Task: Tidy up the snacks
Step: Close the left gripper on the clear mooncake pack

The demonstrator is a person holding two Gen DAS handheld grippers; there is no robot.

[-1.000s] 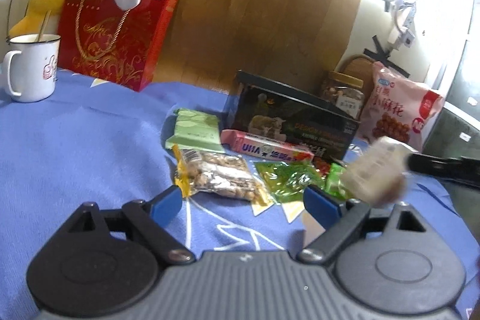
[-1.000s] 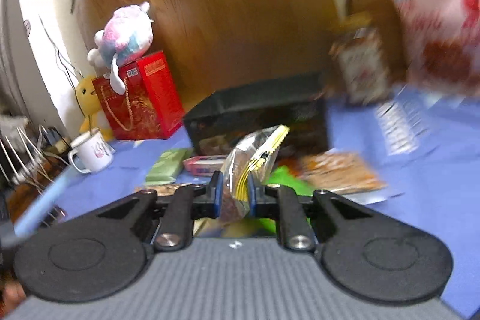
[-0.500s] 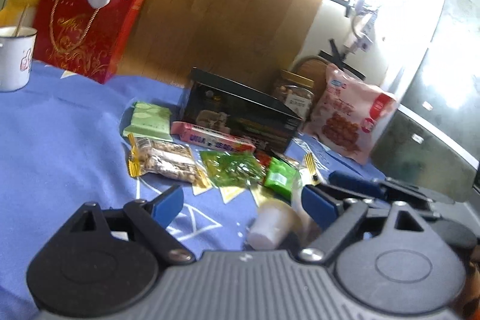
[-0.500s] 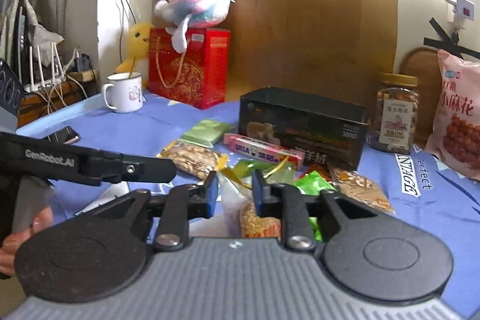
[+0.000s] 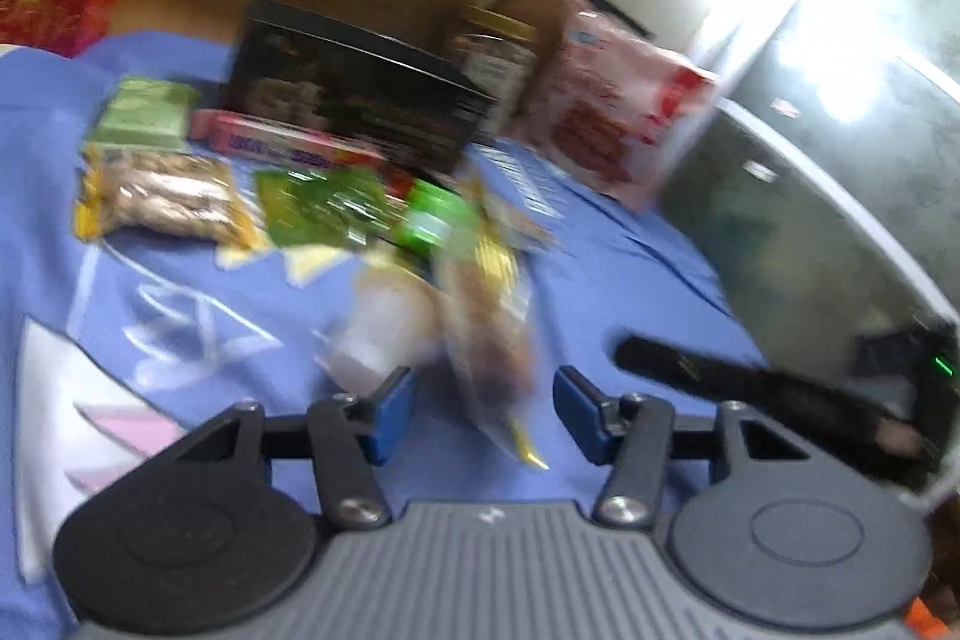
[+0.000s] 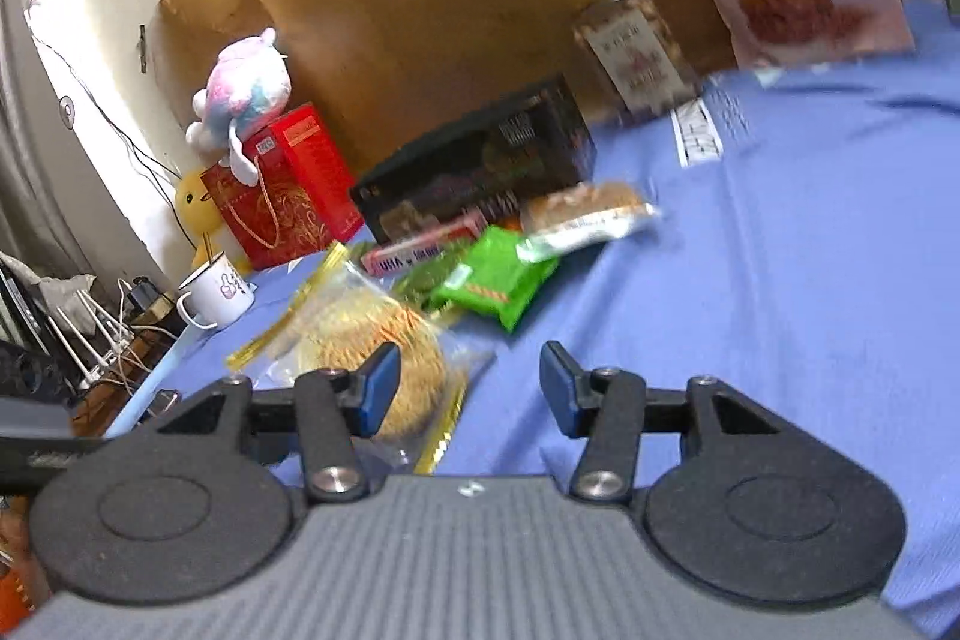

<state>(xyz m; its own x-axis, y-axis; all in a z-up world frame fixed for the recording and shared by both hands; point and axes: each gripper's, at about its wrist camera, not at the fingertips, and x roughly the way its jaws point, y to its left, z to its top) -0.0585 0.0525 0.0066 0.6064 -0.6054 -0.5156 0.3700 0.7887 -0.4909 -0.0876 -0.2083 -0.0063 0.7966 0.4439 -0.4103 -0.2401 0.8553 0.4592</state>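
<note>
Blue cloth (image 6: 780, 250) bare rightward, right hand-held gripper (image 6: 470, 388) agape (empty)

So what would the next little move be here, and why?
Probably close the open left gripper on the clear gold-edged snack packet between its fingers, lifting it toward the black box. The right gripper is open and grips nothing; the packet lies on the blue cloth near other snacks.

A lived-in home room. A plush toy (image 6: 249, 79) sits on a red gift bag (image 6: 282, 187) at the blue tablecloth's (image 6: 780, 250) far edge. An enamel mug (image 6: 216, 289) stands near its left edge.
</note>
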